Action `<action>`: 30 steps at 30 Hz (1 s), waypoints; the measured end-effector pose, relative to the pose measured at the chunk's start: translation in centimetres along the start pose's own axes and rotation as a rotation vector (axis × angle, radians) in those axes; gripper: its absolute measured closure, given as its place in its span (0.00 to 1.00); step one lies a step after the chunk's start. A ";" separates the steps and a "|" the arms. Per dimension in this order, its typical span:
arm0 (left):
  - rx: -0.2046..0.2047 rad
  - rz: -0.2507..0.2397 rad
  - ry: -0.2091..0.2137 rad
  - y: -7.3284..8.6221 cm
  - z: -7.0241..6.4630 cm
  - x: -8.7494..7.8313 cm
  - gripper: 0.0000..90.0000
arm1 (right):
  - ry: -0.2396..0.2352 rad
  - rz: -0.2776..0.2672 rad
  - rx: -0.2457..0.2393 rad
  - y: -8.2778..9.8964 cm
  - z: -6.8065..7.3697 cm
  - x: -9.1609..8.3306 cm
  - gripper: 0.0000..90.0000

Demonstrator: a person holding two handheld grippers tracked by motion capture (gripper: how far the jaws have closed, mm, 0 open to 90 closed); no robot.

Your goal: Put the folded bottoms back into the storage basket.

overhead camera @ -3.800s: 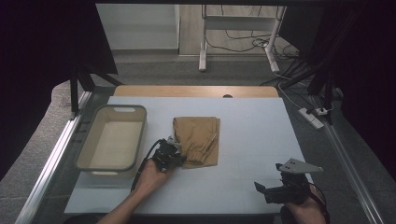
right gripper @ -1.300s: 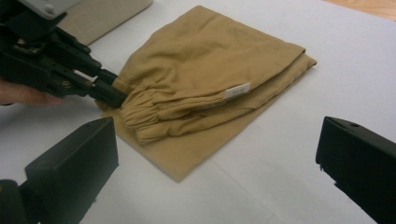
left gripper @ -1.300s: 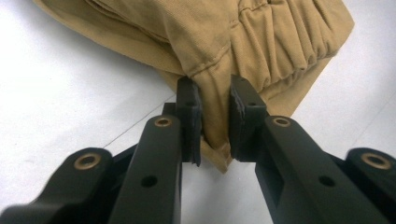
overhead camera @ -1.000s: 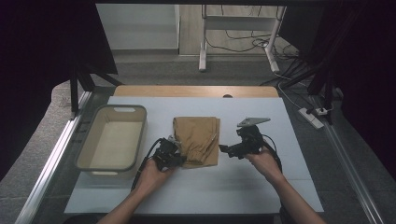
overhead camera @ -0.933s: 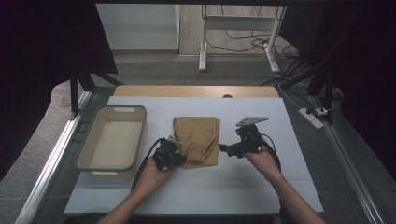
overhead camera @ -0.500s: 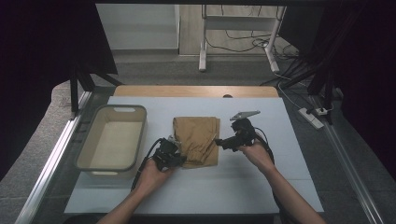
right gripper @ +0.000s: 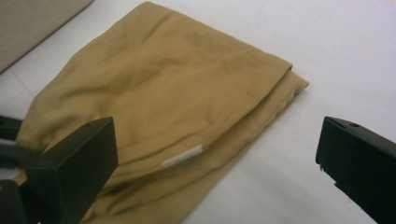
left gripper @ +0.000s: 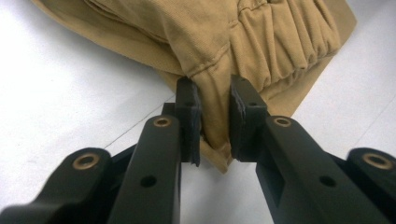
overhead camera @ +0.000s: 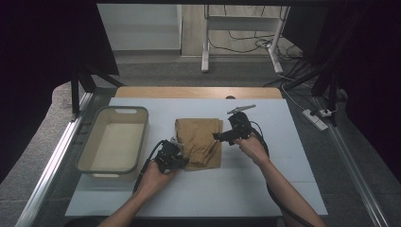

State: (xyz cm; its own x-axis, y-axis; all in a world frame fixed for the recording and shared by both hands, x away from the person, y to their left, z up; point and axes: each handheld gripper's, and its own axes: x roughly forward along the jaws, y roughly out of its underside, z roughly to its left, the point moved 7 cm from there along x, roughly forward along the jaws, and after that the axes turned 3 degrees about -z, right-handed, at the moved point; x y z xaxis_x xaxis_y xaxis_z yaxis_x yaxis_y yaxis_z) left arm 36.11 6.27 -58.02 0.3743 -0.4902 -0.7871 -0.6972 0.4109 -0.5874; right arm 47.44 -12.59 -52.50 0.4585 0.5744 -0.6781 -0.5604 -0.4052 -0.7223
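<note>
Two black jaws of the left gripper (left gripper: 210, 116) pinch a bunched fold at the near left corner of the tan folded garment (overhead camera: 198, 142) — the pads press the cloth from both sides. That garment lies flat on the white table (overhead camera: 265, 184), just right of the beige plastic tub (overhead camera: 113, 142). At the garment's right edge the right gripper (overhead camera: 218, 137) hovers with its jaws spread wide — nothing between them — and a small white tag (right gripper: 182, 156) shows on the layered edge below it.
</note>
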 end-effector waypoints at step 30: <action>-0.001 0.003 0.008 0.0 0.0 0.0 0.83 | 0.152 0.057 -0.002 -2.2 -4.3 5.3 0.00</action>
State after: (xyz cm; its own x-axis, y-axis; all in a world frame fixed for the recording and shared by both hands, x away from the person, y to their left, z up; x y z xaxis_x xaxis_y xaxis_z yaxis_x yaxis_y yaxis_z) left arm 36.15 6.29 -58.01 0.3672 -0.4948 -0.7876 -0.6989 0.4119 -0.5846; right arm 54.10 -11.69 -55.07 0.5251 0.4364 -0.7306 -0.5869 -0.4360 -0.6822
